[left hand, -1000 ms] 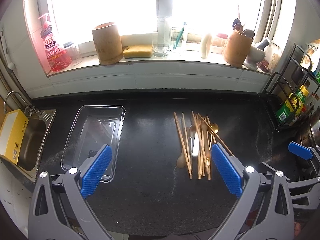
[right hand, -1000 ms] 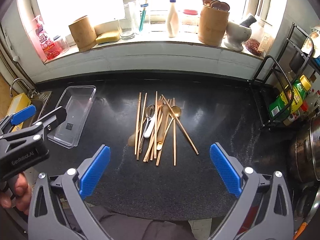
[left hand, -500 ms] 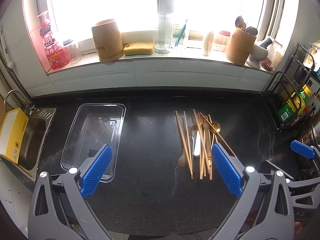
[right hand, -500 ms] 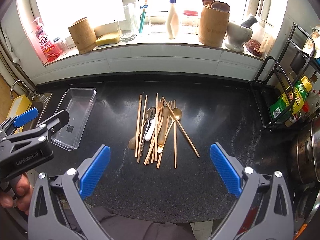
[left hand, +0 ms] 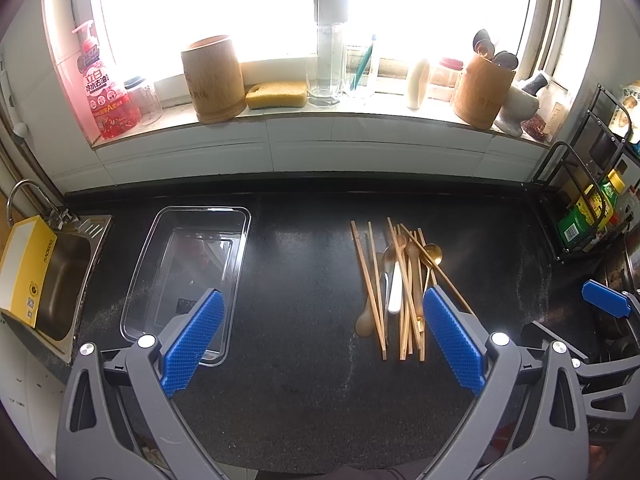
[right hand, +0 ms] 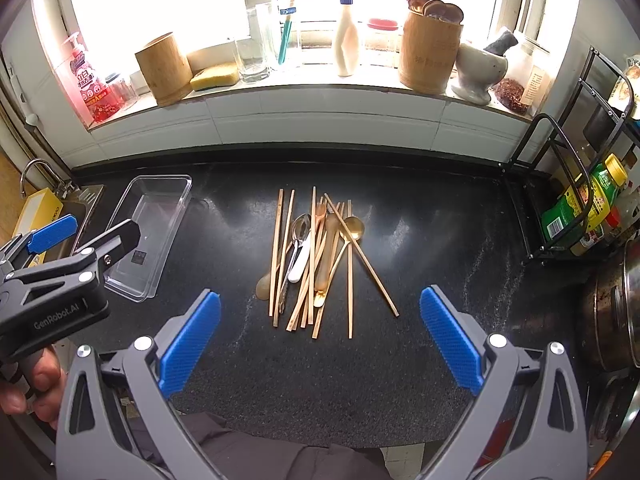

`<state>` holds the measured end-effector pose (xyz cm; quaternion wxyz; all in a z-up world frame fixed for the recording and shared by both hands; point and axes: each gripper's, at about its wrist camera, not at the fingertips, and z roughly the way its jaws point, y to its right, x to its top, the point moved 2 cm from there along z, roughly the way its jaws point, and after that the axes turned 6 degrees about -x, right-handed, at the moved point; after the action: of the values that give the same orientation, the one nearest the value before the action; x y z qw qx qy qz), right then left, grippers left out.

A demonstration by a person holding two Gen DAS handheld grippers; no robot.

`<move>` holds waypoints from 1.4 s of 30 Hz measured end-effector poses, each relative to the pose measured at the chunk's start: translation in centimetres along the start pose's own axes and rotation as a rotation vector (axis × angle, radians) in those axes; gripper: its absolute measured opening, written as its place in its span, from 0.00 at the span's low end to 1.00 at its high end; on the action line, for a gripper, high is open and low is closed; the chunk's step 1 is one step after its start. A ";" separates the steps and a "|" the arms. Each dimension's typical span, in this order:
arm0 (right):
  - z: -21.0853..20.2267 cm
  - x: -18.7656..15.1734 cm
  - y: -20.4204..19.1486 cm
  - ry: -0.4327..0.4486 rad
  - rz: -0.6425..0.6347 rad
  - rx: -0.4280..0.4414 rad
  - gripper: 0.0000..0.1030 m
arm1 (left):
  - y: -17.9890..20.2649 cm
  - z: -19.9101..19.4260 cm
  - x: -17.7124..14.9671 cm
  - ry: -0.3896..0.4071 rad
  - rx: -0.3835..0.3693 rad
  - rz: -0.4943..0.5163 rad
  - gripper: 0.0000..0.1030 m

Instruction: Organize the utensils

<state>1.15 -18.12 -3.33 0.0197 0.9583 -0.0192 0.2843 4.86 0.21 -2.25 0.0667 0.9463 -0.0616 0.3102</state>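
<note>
Utensils: chopsticks (right hand: 276, 252) and spoons (right hand: 352, 229) lie in a loose heap on the black counter (right hand: 440, 280), one white-handled spoon (right hand: 300, 264) among them.
Tray: clear plastic tray (left hand: 160, 240) sits on the counter well left of the heap, near the sink (left hand: 60, 280).
Left gripper (left hand: 320, 340): released, jaws wide apart, hovering above the counter between tray and heap.
Right gripper (right hand: 318, 336): released, jaws wide, holding nothing, facing the heap.
Windowsill: two bamboo holders (right hand: 428, 52), a sponge (right hand: 214, 75) and a soap bottle (right hand: 86, 84).

Along the windowsill, upper frame: red soap bottle (right hand: 86, 84), yellow sponge (right hand: 214, 76), stone mortar (right hand: 478, 70). Far left: steel sink (left hand: 60, 276), yellow box (left hand: 26, 264). Far right: wire rack (right hand: 568, 184) with bottles.
</note>
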 end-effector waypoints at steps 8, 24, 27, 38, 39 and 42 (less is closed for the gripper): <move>0.0 0.0 0.0 0.001 -0.001 -0.004 0.94 | -0.1 0.2 -0.1 -0.003 -0.001 -0.004 0.94; 0.0 -0.1 -0.1 0.003 0.001 -0.005 0.94 | -0.1 0.1 -0.2 -0.009 0.000 -0.003 0.94; 0.0 -0.1 0.0 0.003 -0.001 -0.005 0.94 | -0.1 0.2 -0.1 -0.009 0.000 -0.004 0.94; -0.1 -0.2 0.0 0.003 -0.001 -0.007 0.94 | -0.1 0.2 -0.1 -0.010 0.001 -0.003 0.94; -0.1 -0.2 0.0 0.004 -0.001 -0.007 0.94 | -0.1 0.1 -0.1 -0.009 0.001 -0.004 0.94; -0.2 -0.2 0.0 0.006 -0.002 -0.009 0.94 | -0.1 0.2 -0.1 -0.010 0.000 -0.003 0.94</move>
<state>0.87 -18.16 -3.30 0.0242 0.9574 -0.0194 0.2872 4.87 0.29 -2.47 0.0668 0.9479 -0.0605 0.3055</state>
